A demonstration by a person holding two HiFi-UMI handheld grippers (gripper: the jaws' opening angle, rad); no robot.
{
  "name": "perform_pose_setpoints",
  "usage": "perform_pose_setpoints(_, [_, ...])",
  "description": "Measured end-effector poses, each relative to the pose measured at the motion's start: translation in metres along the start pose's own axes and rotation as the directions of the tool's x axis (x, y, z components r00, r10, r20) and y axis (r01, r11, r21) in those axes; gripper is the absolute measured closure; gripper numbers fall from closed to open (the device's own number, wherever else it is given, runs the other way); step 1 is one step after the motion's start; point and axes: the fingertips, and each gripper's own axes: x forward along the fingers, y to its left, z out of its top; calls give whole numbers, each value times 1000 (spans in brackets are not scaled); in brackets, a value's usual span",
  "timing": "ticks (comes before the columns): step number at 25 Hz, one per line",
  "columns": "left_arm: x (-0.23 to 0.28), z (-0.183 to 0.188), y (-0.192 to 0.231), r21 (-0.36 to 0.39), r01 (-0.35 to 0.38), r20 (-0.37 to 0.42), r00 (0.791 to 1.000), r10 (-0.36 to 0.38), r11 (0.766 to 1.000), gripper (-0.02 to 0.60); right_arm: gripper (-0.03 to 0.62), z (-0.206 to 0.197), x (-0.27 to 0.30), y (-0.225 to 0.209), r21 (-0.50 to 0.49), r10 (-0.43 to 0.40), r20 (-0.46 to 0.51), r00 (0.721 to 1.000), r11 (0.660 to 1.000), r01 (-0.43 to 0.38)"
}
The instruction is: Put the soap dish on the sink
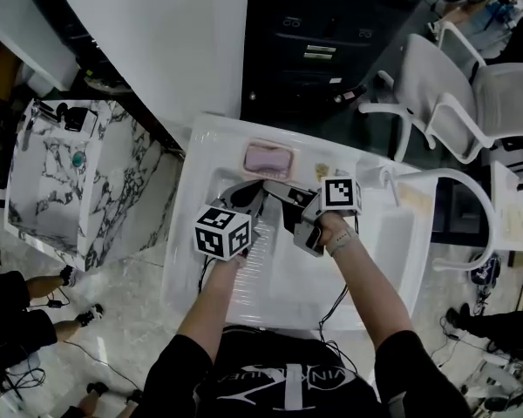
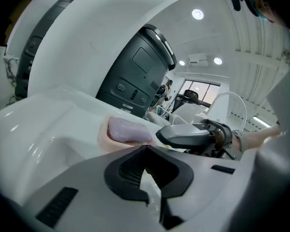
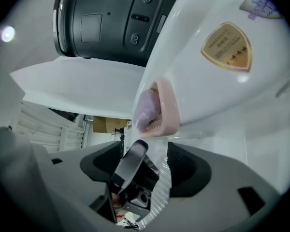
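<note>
The soap dish [image 1: 270, 159] sat on the far rim of the sink [image 1: 194, 177], left of the middle, flat against the white ledge as far as the head view showed, with a pale purple bar of soap [image 1: 268, 158] lying in it. Neither claw touched it. Your left gripper [image 2: 147, 180] was clenched on nothing, its dark pads meeting below a small notch. Your right gripper [image 3: 145, 170] was released, jaws apart. What showed in the gap was only the tip of the left gripper beyond it, not something held. Both hung over the basin, just on the near side of the dish.

Judging by that, the placing step looked done, and you were at the point of letting go and clearing off. The next move would call for drawing both grippers back toward you and up, keeping the right one's parted jaws away from the dish's near edge so it isn't nudged along the ledge or into the basin.

In the head view the two sets of jaws overlapped in one dark mass, so their tips were hard to separate there. The left gripper's own body cut off the near edge of the dish in its view. Your arms hid the near rim of the sink.
</note>
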Motion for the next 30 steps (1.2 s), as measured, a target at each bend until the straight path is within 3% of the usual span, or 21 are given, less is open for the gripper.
perform_pose_setpoints(4, [-10, 1, 5, 19, -47, -15, 999, 47, 999, 568, 296, -7, -5, 6, 9, -9, 5, 1000, 1000, 9])
perform_pose_setpoints(9, [-24, 2, 5, 69, -110, -31, 993, 112, 992, 568, 302, -11, -12, 14, -56, 22, 20, 1000, 998, -21])
perform_pose_setpoints(16, [-41, 2, -6, 115, -131, -16, 991, 133, 985, 568, 521, -18, -31, 21, -237, -1, 48, 999, 971, 13])
perform_pose_setpoints(19, [-47, 0, -14, 120, -134, -11, 991, 136, 984, 568, 548, -23, -40, 24, -324, -12, 71, 997, 945, 35])
perform_pose_setpoints(25, [-63, -5, -31, 151, -148, 23, 989, 146, 977, 568, 560, -27, -64, 35, -509, -15, 182, 983, 854, 107])
perform_pose_setpoints(30, [-80, -2, -46, 199, -160, 72, 986, 148, 967, 568, 562, -40, -79, 45, -687, -50, 229, 972, 699, 198])
